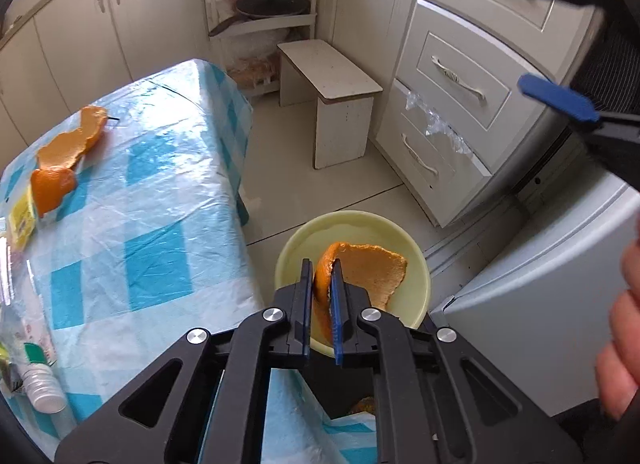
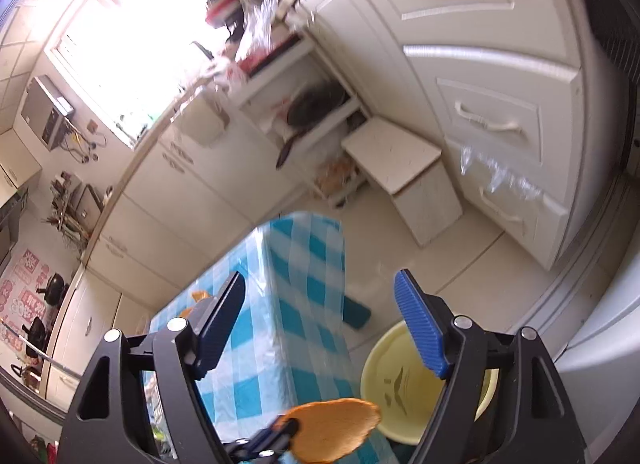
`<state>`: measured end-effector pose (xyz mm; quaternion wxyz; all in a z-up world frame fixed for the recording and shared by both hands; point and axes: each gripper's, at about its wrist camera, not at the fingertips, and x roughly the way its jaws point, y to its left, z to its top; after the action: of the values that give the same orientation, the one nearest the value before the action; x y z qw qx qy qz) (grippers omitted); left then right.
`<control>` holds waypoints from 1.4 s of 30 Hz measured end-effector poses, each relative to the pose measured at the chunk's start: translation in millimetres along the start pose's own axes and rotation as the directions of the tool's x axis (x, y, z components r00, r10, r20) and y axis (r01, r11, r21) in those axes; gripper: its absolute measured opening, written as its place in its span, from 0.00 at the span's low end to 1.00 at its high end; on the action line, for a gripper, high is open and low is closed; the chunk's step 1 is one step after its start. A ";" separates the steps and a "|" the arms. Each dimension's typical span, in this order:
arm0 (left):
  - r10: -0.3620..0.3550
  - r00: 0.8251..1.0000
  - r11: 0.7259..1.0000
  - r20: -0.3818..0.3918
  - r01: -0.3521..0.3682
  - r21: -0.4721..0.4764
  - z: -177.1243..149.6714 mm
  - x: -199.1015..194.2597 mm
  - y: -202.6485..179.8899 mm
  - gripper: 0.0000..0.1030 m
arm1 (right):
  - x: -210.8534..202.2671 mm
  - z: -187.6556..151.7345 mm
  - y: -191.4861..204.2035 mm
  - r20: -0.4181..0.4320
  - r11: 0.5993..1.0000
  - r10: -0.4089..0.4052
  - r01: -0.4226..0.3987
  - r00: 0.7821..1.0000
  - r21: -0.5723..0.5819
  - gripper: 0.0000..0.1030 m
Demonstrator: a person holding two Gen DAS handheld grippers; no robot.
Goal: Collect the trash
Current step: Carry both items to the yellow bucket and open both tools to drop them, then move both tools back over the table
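the left gripper [image 1: 322,268] pinches an orange peel [image 1: 372,270] above the yellow basin [image 1: 416,260]. the right gripper [image 2: 320,296] gapes empty, seemingly higher up; more peel [image 1: 68,152] lies on the checked table [image 1: 160,224].

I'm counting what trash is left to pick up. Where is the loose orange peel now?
In the left wrist view, the loose orange peel lies at the table's far left on the checked cloth, beside a yellow packet.

1. A table [image 1: 120,192] wears a blue-and-white checked cloth under clear plastic.
2. A small white stool [image 1: 332,100] stands on the tiled floor, just beside a drawer unit [image 1: 460,76] with curved handles.
3. Crumpled clear plastic [image 1: 432,120] hangs from one drawer.
4. A dark frying pan [image 1: 268,4] sits on a white open shelf [image 1: 260,24].
5. A white bottle [image 1: 42,384] lies at the table's near edge.
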<state>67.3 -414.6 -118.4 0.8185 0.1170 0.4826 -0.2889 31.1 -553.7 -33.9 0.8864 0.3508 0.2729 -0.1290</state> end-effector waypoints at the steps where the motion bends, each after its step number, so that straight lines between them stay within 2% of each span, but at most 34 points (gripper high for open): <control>1: 0.002 1.000 1.000 -0.021 -0.002 0.001 3.1 11.5 -4.7 0.16 | -1.7 2.0 -0.7 0.011 1.000 -0.003 0.003 1.000 0.000 0.73; 3: 0.013 0.998 1.000 -0.053 -0.013 -0.002 7.9 28.9 -9.5 0.44 | -2.0 5.5 -3.4 0.017 1.000 -0.003 0.002 1.000 0.011 0.73; 4: 0.017 0.998 1.000 -0.059 -0.018 -0.006 9.8 34.1 -11.0 0.47 | -1.6 7.3 -3.8 0.015 1.000 -0.001 0.000 1.000 0.018 0.73; 8: 0.011 0.998 1.000 -0.058 -0.011 -0.009 12.2 32.4 -10.6 0.55 | -0.9 9.4 -2.6 0.006 1.000 0.004 -0.005 1.000 0.019 0.73; 14: 0.055 0.998 0.998 0.020 -0.055 -0.002 -0.5 -18.8 13.4 0.70 | -0.8 4.2 15.7 -0.006 0.999 0.017 -0.017 1.000 -0.032 0.74; 19: 0.123 0.989 0.992 0.081 -0.120 -0.043 -32.8 -73.0 59.5 0.77 | 3.8 -5.3 35.7 -0.020 0.997 0.025 -0.026 0.999 -0.072 0.74; 24: 0.217 0.972 0.970 0.086 -0.205 -0.129 -66.6 -116.3 120.3 0.77 | 12.7 -26.6 71.9 -0.070 0.984 0.043 -0.054 0.997 -0.167 0.75; 27: 0.277 0.956 0.942 0.091 -0.252 -0.220 -92.8 -143.8 161.8 0.79 | 19.4 -44.3 94.8 -0.111 0.970 0.052 -0.076 0.992 -0.232 0.75; 30: 0.330 0.942 0.899 0.068 -0.291 -0.327 -121.8 -163.6 208.3 0.79 | 25.3 -60.1 116.8 -0.145 0.949 0.058 -0.100 0.988 -0.299 0.75; 33: 0.371 0.929 0.844 0.011 -0.332 -0.422 -143.1 -169.3 255.0 0.79 | 30.2 -77.7 140.0 -0.178 0.918 0.063 -0.127 0.982 -0.375 0.75; 37: 0.387 0.922 0.773 -0.029 -0.342 -0.534 -157.3 -168.3 302.0 0.79 | 38.8 -103.2 167.0 -0.238 0.871 0.076 -0.181 0.968 -0.457 0.75; 42: 0.385 0.920 0.746 -0.070 -0.355 -0.564 -154.4 -141.7 324.8 0.79 | 53.3 -132.8 192.8 -0.320 0.814 0.068 -0.238 0.945 -0.530 0.75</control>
<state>93.9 -29.3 -103.5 0.8685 -0.0452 0.4926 0.0326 103.5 -324.8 -38.5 0.9086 0.1103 0.3945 0.0814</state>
